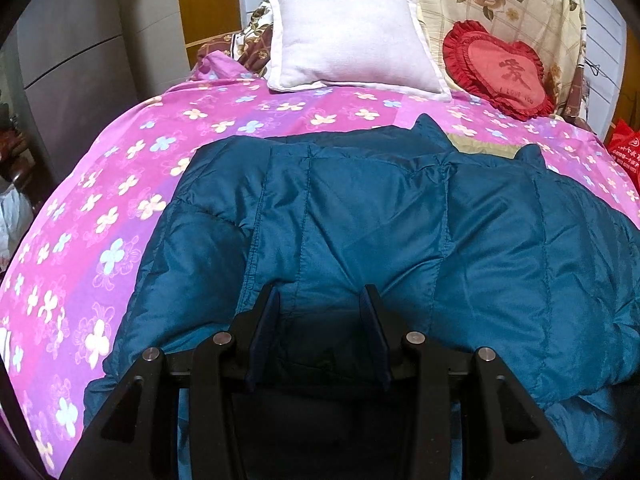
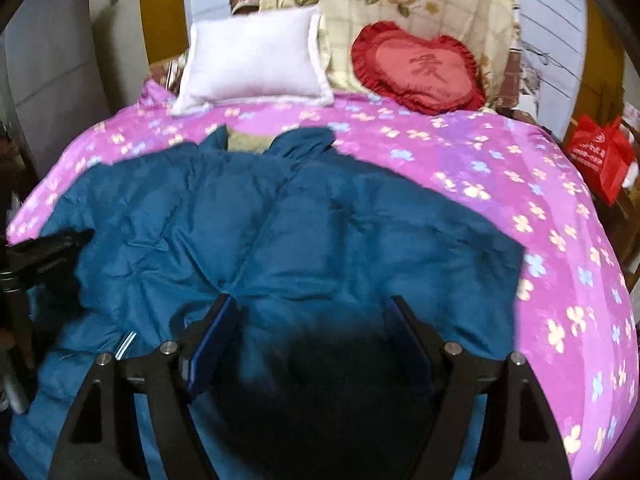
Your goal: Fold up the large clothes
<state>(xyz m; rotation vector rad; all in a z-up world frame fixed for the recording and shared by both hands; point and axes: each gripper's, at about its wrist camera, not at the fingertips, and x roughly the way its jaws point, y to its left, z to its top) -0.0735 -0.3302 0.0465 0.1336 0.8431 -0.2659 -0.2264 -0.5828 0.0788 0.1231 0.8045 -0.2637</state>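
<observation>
Your left gripper (image 1: 322, 312) has its jaws partly closed with jacket (image 1: 400, 216) fabric bunched between them; your right gripper's (image 2: 310, 324) jaws stand wide above the jacket, which lies spread on the bed (image 1: 120, 184).

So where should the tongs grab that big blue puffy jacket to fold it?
Probably the right sleeve edge of the blue quilted jacket, coming from the right over the pink flowered bedspread. The jacket lies flat and spread, collar toward the white pillow, so that outer edge is thin, free and easy to pinch, then carry across the middle.
</observation>
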